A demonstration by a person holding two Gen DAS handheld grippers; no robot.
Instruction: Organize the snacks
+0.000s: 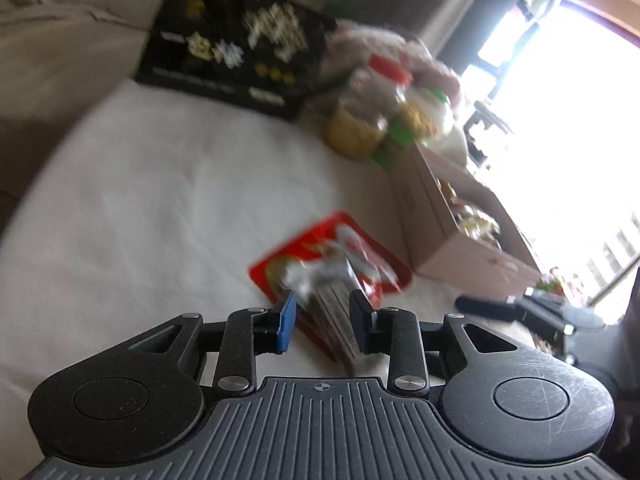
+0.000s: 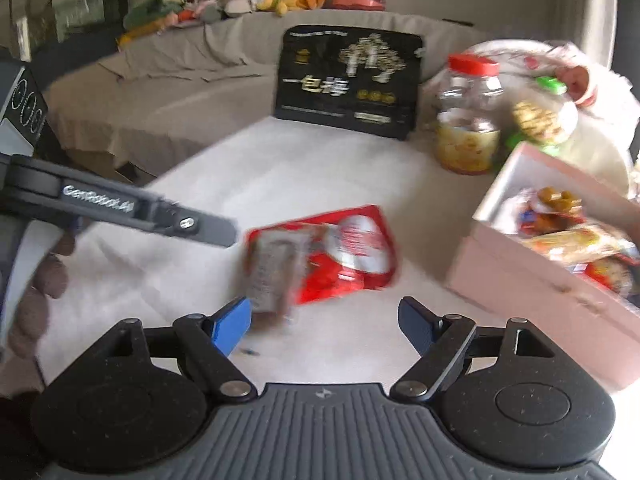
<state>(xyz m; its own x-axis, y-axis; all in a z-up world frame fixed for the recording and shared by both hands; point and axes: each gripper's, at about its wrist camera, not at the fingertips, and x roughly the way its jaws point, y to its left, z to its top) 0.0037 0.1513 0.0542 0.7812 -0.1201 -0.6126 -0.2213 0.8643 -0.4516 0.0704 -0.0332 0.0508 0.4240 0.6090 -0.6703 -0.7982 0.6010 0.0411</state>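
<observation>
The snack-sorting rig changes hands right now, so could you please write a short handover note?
Left hand-held gripper: shut on a small brownish foil snack packet, held above the white cloth surface.
Right hand-held gripper: open, holding nothing.
Flat red snack pouch lies loose on the cloth.
Pink cardboard box at the right already holds several snacks.
Red-lidded clear plastic jar and large black bag stand behind.
Left: box the held packet, then the red pouch.

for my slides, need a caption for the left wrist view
Left gripper holding a small snack packet over the red pouch, pink box alongside.
</observation>
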